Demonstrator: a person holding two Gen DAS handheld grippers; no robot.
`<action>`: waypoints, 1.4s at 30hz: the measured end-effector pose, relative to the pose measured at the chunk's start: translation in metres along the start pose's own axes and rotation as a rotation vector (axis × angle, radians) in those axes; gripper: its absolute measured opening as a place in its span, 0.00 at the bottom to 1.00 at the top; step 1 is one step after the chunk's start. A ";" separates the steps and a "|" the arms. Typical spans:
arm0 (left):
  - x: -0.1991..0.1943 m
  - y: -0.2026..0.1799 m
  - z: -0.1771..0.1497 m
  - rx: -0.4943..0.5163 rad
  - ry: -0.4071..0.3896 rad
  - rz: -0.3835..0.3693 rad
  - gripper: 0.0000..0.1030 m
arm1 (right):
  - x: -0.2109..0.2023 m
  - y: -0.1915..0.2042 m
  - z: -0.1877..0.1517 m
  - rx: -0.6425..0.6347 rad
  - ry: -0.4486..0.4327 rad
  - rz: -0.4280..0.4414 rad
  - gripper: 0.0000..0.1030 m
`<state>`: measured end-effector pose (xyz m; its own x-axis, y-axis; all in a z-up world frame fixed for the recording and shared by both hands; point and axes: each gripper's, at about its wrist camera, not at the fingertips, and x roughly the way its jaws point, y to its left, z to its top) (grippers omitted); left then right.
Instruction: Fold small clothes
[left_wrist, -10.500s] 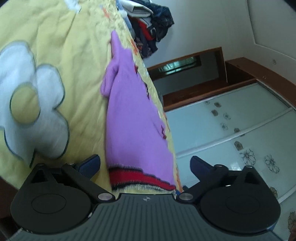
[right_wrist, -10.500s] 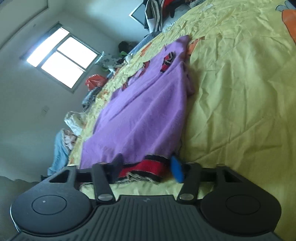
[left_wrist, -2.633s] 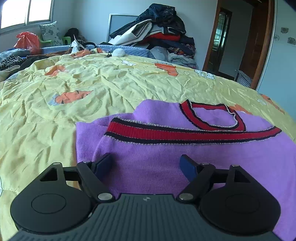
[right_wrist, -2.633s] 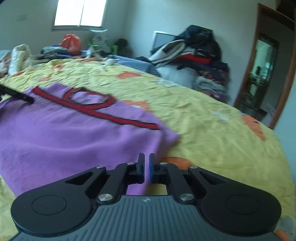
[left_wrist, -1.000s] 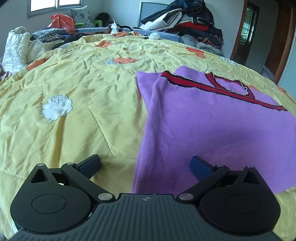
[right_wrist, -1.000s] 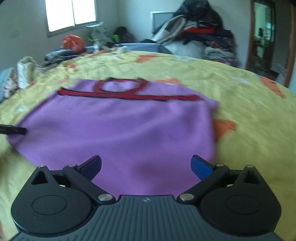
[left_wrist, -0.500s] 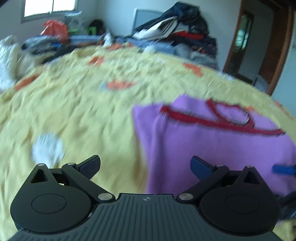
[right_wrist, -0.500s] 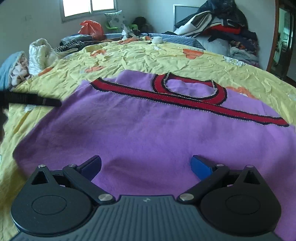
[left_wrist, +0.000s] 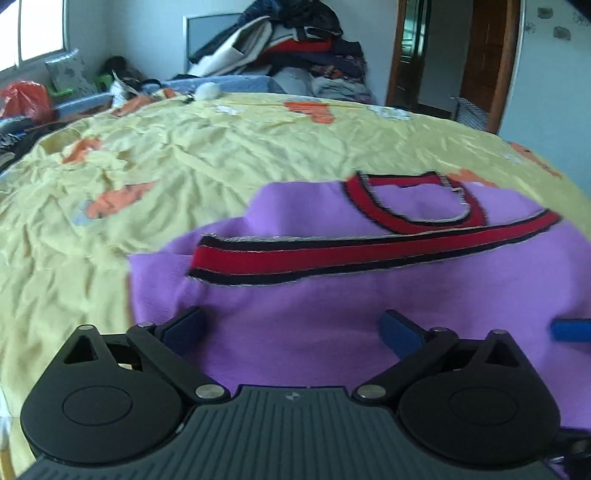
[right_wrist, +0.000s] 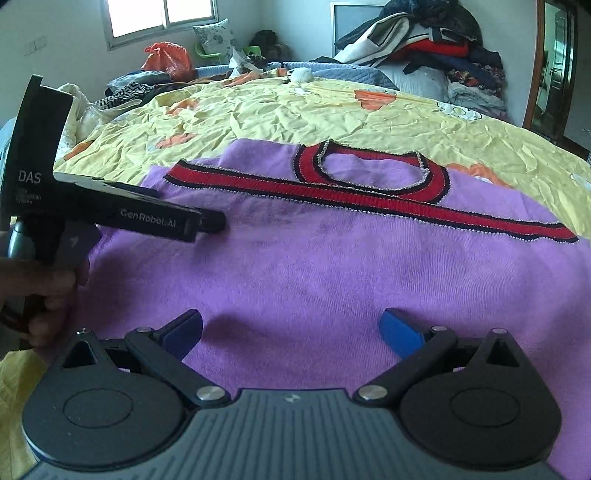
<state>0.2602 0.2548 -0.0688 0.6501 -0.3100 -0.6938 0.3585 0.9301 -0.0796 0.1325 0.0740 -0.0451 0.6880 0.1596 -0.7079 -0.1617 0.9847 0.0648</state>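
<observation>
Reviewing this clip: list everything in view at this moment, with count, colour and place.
Sweater: one, purple with red-black trim, folded once, flat on the bed.
Bedspread: one, yellow with orange patches, under the sweater.
Clothes pile: one, mixed dark, white and red, far end by the wall.
Bag: one, orange-red, under the window.
Window: one, bright, back wall.
Doorway: one, brown frame, far right.
Left tool: black, open, over the sweater.
Right tool: black, open, over the sweater.

Soft window daylight; left view motion-blurred, fisheye-bent edges.

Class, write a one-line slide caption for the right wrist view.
Open right claw over a folded purple sweater on a yellow bedsheet.
</observation>
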 end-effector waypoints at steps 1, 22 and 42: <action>0.000 0.002 -0.001 -0.011 -0.003 0.005 1.00 | 0.001 0.001 0.000 -0.007 0.000 -0.003 1.00; 0.001 0.038 0.001 -0.172 -0.001 0.165 1.00 | 0.006 -0.149 0.015 0.121 -0.065 -0.088 1.00; -0.006 0.001 0.027 -0.129 -0.016 -0.059 0.95 | -0.029 -0.124 -0.010 0.228 -0.136 -0.117 1.00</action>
<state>0.2745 0.2528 -0.0457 0.6415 -0.3673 -0.6734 0.3085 0.9273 -0.2120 0.1255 -0.0539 -0.0396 0.7837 0.0372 -0.6200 0.0766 0.9848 0.1559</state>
